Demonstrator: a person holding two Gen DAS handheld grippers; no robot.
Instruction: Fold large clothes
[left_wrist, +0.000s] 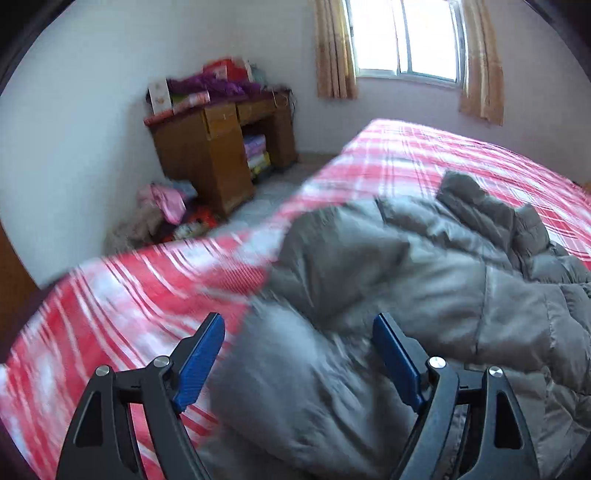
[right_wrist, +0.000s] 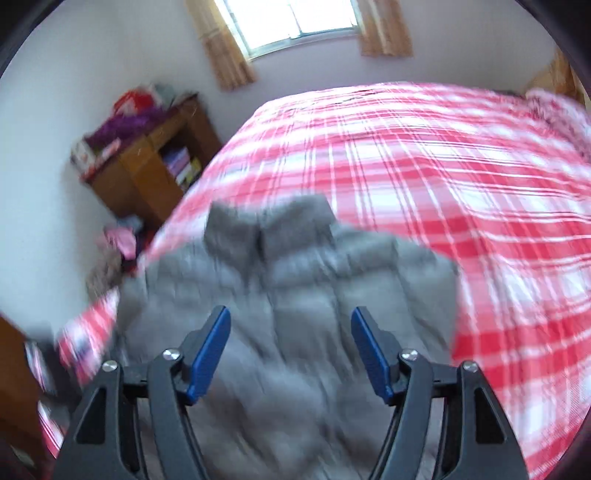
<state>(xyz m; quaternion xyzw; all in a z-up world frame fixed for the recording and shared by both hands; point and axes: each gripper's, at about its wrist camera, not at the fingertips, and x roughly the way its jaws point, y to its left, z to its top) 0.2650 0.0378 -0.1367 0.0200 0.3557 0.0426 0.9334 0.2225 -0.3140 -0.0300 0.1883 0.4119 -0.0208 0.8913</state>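
1. Far left, by the wall: wood desk (left_wrist: 221, 147) w/ clutter on top, pile of clothes (left_wrist: 166, 214) on the floor beside it.
2. Your left gripper (left_wrist: 299, 354): fingers (left_wrist: 201, 362) wide apart, holding nothing. One pad sits over the bed (left_wrist: 110, 295), the other over the jacket (left_wrist: 406, 277).
3. Grey puffer jacket lies on the red plaid bed near its front edge, collar pointing toward the window (left_wrist: 406, 37). Left-wrist view shows it rumpled; both views are blurred.
4. Your right gripper (right_wrist: 290, 354): fingers (right_wrist: 210, 350) also spread wide, nothing gripped, above the jacket (right_wrist: 295, 277) body. Can't tell if they touch the fabric.
5. Right of the jacket: bare plaid bed (right_wrist: 480, 221).
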